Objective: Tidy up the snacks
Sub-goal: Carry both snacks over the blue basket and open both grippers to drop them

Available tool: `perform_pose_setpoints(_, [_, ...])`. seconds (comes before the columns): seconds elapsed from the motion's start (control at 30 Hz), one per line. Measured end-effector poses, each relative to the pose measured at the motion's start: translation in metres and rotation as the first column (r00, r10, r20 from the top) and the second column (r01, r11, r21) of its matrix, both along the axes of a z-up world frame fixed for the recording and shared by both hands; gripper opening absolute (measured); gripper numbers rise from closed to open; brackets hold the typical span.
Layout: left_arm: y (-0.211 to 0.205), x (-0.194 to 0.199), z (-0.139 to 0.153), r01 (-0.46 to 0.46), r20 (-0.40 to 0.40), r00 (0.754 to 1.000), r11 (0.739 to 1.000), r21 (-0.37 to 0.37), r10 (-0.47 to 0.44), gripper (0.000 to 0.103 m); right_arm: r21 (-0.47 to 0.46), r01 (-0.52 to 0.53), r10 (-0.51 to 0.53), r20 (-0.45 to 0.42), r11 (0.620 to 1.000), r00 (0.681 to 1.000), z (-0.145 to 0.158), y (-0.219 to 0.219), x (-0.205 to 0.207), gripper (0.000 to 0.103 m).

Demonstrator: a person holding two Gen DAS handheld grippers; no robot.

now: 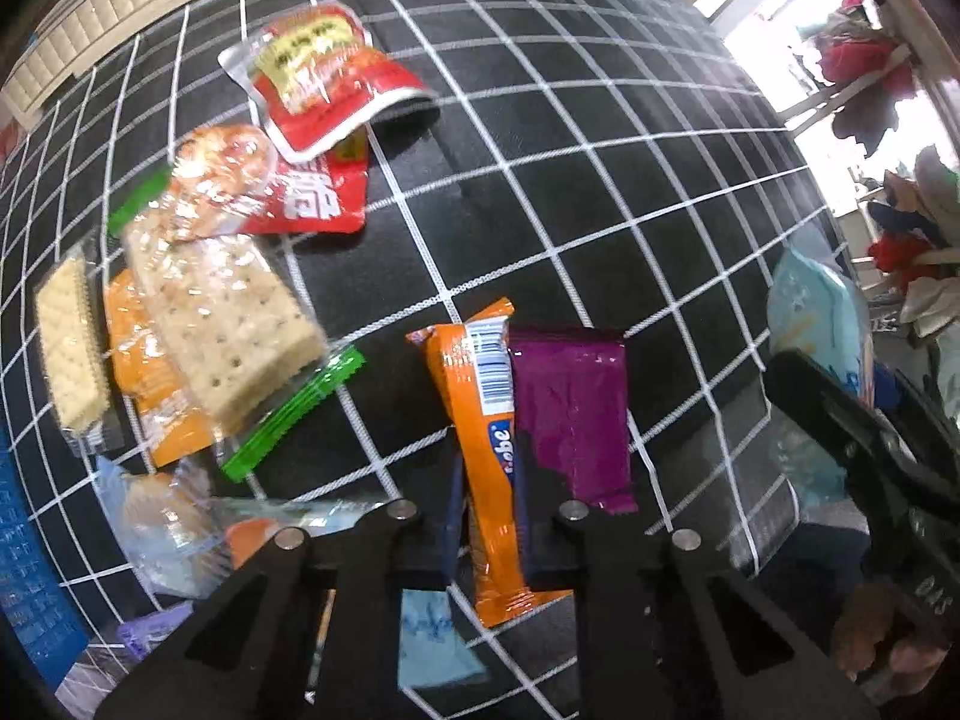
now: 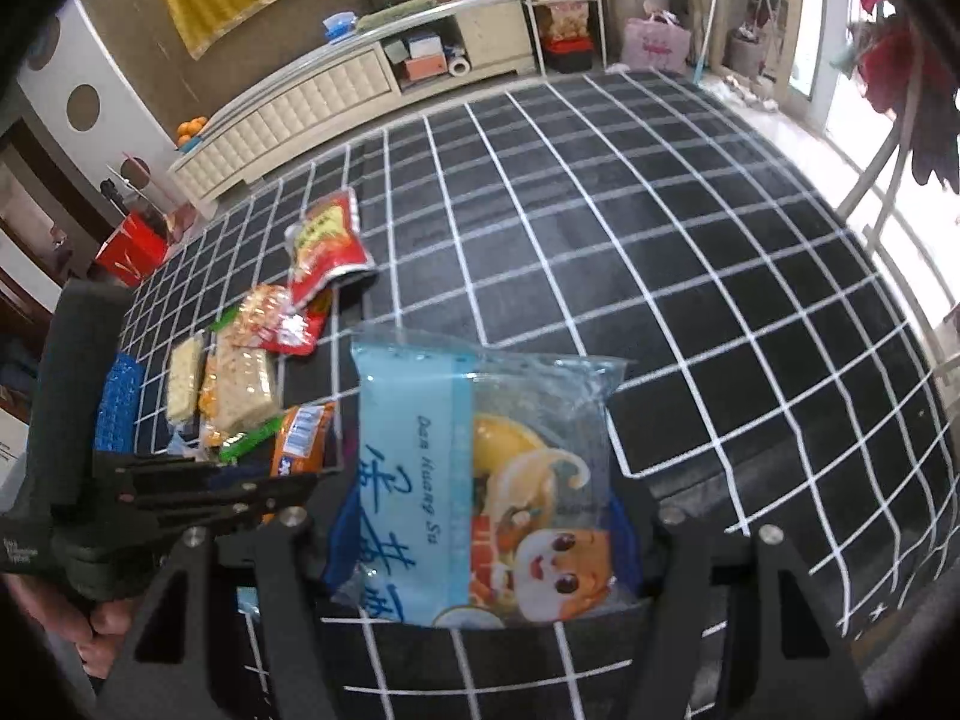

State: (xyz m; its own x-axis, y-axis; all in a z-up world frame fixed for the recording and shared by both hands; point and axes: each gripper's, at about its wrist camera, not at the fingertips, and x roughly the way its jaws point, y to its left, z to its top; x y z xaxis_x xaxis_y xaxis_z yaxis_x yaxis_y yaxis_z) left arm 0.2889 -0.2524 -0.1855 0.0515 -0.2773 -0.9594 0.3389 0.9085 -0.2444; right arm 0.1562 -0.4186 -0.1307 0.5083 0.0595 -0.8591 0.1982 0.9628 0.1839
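Note:
My left gripper (image 1: 489,516) is shut on an orange snack bar (image 1: 489,420) and holds it just over the black checked cloth (image 1: 570,138); a purple packet (image 1: 573,414) lies against the bar's right side. My right gripper (image 2: 480,534) is shut on a light blue cartoon pastry packet (image 2: 474,480), lifted above the cloth (image 2: 660,228); that packet shows at the right edge of the left wrist view (image 1: 822,324). The left gripper (image 2: 198,492) and the orange bar (image 2: 300,438) show in the right wrist view.
Cracker packs (image 1: 222,324), red sachets (image 1: 324,84) and small wrapped cakes (image 1: 162,528) lie in a cluster at the left of the cloth. A blue item (image 1: 30,570) lies at the left edge. A cream cabinet (image 2: 288,114) stands beyond the cloth.

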Motion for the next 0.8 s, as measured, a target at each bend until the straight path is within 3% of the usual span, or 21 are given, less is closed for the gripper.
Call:
perform_pose_setpoints(0.23, [0.056,-0.022,0.061,0.002,0.078,0.997,0.998,-0.069,0.003,0.012,-0.04,-0.08,0.08,0.015,0.996,0.997,0.038,0.055,-0.009,0.07])
perform_pose_setpoints(0.4, [0.119,-0.042,0.105,-0.016,0.158,0.987,0.994,-0.105,0.032,0.012,-0.069,-0.157,0.16,0.049,0.985,0.986,0.068,0.113,-0.01,0.07])
perform_pose_setpoints(0.57, [0.197,-0.058,0.148,-0.109,0.214,0.967,0.984,-0.139,0.137,0.012,-0.116,-0.257,0.269,0.098,0.959,0.958,0.1,0.185,-0.006,0.07])
perform_pose_setpoints(0.8, [0.285,-0.08,0.174,-0.204,0.28,0.932,0.971,-0.122,0.231,0.012,-0.169,-0.393,0.412,0.093,0.904,0.907,0.117,0.273,0.01,0.07])
